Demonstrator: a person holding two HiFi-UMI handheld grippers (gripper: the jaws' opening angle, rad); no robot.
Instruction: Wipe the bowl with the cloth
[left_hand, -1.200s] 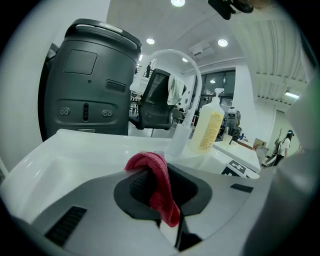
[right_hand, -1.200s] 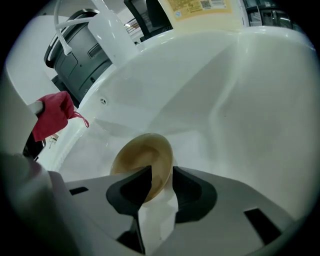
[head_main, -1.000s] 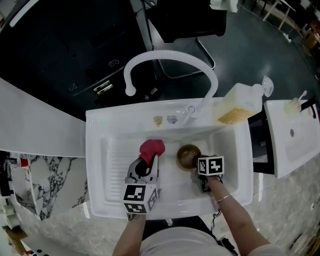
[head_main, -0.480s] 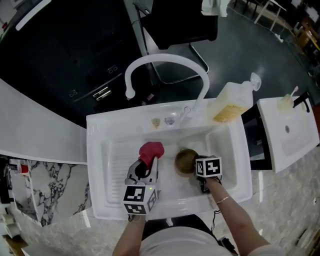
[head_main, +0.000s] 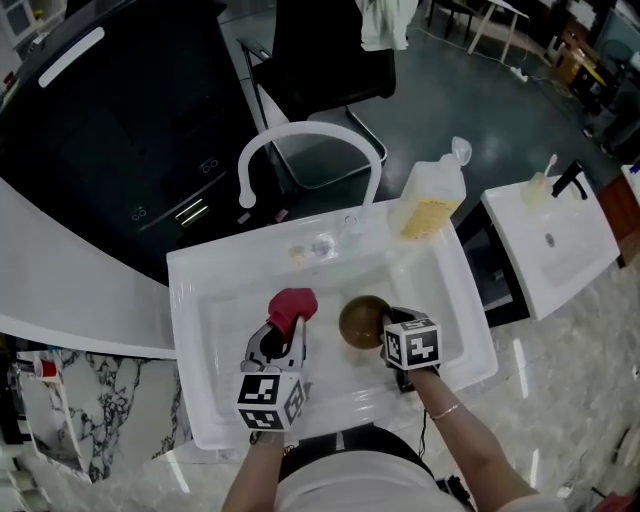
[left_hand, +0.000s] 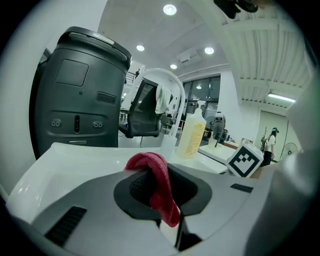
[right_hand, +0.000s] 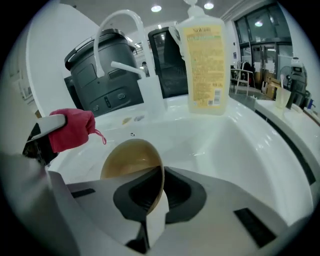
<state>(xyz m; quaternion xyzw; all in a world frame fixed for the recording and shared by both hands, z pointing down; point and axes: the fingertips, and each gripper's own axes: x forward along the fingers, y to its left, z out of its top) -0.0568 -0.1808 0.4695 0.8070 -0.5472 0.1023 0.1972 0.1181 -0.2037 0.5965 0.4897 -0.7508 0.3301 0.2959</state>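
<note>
A brown bowl (head_main: 360, 320) is in the white sink (head_main: 200, 300), tipped so its tan inside (right_hand: 127, 157) faces away from my right gripper. My right gripper (head_main: 386, 332) (right_hand: 154, 200) is at the bowl's near rim. Its jaws are closing, and the rim is pinched between the pads. A red cloth (head_main: 291, 305) (left_hand: 156, 177) hangs bunched from my left gripper (head_main: 284, 335) (left_hand: 172, 220), which is shut on it. The cloth (right_hand: 72, 130) is just left of the bowl and does not touch it.
A white arched faucet (head_main: 300, 140) rises over the sink's back edge. A soap bottle with yellow liquid (head_main: 430, 200) stands at the back right corner. A second white basin (head_main: 550, 235) is to the right. A marble counter (head_main: 90, 420) lies to the left, and a dark chair (head_main: 320, 60) stands behind.
The head view has swung to take in more of the room behind. The right gripper now sits tighter against the bowl's rim. The left gripper still holds the cloth beside the bowl.
</note>
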